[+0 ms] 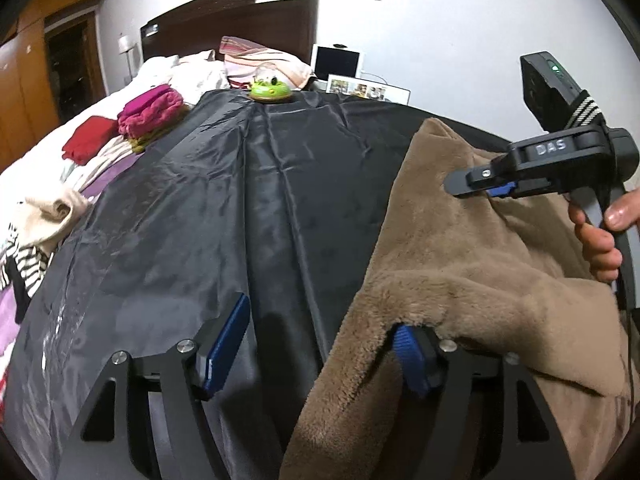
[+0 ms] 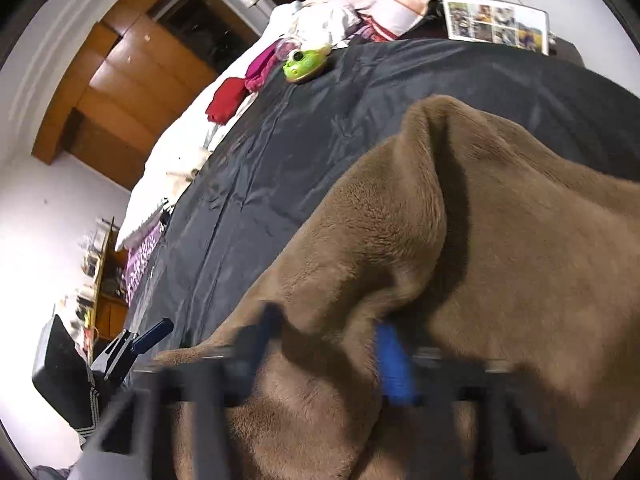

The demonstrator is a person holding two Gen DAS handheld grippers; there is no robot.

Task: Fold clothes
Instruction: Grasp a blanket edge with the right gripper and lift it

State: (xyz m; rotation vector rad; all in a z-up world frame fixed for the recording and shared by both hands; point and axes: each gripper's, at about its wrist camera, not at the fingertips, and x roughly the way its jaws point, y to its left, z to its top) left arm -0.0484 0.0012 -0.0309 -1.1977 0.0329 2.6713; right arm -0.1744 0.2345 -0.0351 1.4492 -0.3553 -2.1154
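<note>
A brown fleece garment (image 1: 472, 264) lies bunched on the right side of a black sheet (image 1: 224, 200) spread over the bed. My left gripper (image 1: 320, 354) is open over the sheet. The garment's edge hangs over its right finger (image 1: 414, 360), and the left finger (image 1: 226, 348) is bare. A hand holds my right gripper (image 1: 476, 186) down on the fleece further back. In the blurred right wrist view, my right gripper (image 2: 328, 352) has a raised fold of the brown fleece garment (image 2: 400, 220) pinched between its blue pads. The left gripper's finger (image 2: 152, 334) shows at that view's lower left.
A green toy (image 1: 269, 90) sits at the sheet's far edge. Folded magenta (image 1: 152, 114) and red (image 1: 88, 140) clothes, a cream garment (image 1: 52, 208) and striped clothes (image 1: 24, 264) lie along the left. Pillows (image 1: 264, 60), a photo frame (image 1: 368, 90) and the dark headboard (image 1: 224, 20) stand behind.
</note>
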